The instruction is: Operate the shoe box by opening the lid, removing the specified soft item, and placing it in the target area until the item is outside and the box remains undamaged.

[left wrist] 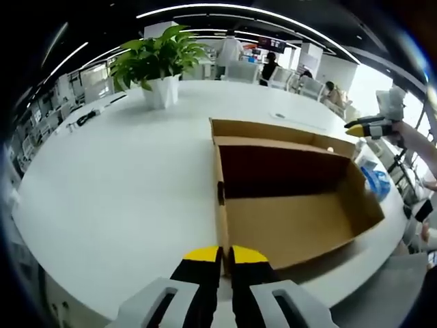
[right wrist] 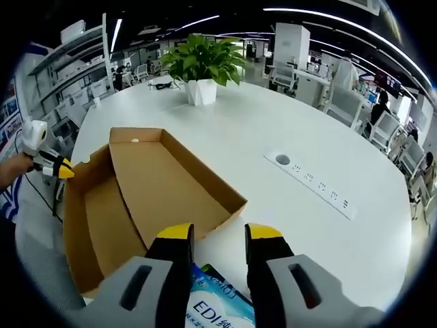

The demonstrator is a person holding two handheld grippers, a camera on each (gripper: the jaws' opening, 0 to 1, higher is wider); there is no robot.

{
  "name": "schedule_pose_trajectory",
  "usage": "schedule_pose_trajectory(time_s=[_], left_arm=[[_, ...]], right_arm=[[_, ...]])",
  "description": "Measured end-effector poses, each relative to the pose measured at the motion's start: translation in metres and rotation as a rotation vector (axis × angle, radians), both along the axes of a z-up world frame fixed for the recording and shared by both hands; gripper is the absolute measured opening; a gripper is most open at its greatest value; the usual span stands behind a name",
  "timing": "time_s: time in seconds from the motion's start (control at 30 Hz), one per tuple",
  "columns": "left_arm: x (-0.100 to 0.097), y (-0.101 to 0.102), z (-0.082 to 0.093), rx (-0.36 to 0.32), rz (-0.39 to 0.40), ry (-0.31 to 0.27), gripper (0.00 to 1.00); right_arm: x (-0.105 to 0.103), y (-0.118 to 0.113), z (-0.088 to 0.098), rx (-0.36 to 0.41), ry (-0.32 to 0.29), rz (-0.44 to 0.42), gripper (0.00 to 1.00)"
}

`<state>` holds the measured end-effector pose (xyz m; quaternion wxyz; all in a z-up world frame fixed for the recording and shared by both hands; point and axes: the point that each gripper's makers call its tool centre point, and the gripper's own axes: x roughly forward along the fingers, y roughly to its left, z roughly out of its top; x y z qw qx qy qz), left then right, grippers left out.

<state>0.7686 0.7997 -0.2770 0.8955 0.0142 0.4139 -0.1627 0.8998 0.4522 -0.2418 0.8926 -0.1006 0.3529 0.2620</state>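
The open cardboard box [left wrist: 293, 198] lies empty on the white table [left wrist: 123, 184]. The left gripper [left wrist: 225, 254] is clenched on the box's near wall at 6 o'clock. The right gripper [right wrist: 218, 232] is released, jaws apart above a blue-and-white soft pack [right wrist: 215, 307] lying just outside the box. A potted plant [right wrist: 203, 68] stands at 12 o'clock.

Ahead of the fingers spreads a broad white table [left wrist: 123, 178], a potted plant [right wrist: 202, 68] at its far side and a power strip [right wrist: 315, 183] set into it. Beyond stand chairs [right wrist: 345, 102], shelves [right wrist: 68, 68] and ceiling light strips [left wrist: 225, 9].
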Motion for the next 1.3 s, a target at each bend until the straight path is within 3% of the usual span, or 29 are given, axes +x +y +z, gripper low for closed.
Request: schedule_pose_trajectory(time_s=[0.27,0.33,0.73,0.93,1.07,1.13,1.3], left_arm=[[0.0,0.0,0.0,-0.003,0.045,0.003,0.03],[-0.001,0.001,0.0,-0.002,0.047,0.004,0.03],[0.002,0.003,-0.002,-0.011,0.048,0.008,0.03],[0.002,0.003,-0.003,-0.01,0.048,0.011,0.03],[0.005,0.006,-0.004,-0.012,0.043,0.014,0.03],[0.004,0.006,-0.004,-0.013,0.042,0.014,0.03],[0.004,0.006,-0.004,-0.016,0.037,0.014,0.03]], right_arm=[[0.006,0.008,-0.022,-0.021,0.069,-0.015,0.25],[0.015,0.006,-0.032,-0.03,0.086,-0.028,0.24],[0.029,0.011,-0.047,0.001,0.176,-0.131,0.21],[0.029,0.012,-0.057,0.057,0.267,-0.251,0.2],[0.04,0.015,-0.07,0.05,0.309,-0.271,0.19],[0.036,0.017,-0.07,0.076,0.347,-0.299,0.16],[0.033,0.016,-0.074,0.051,0.347,-0.314,0.11]])
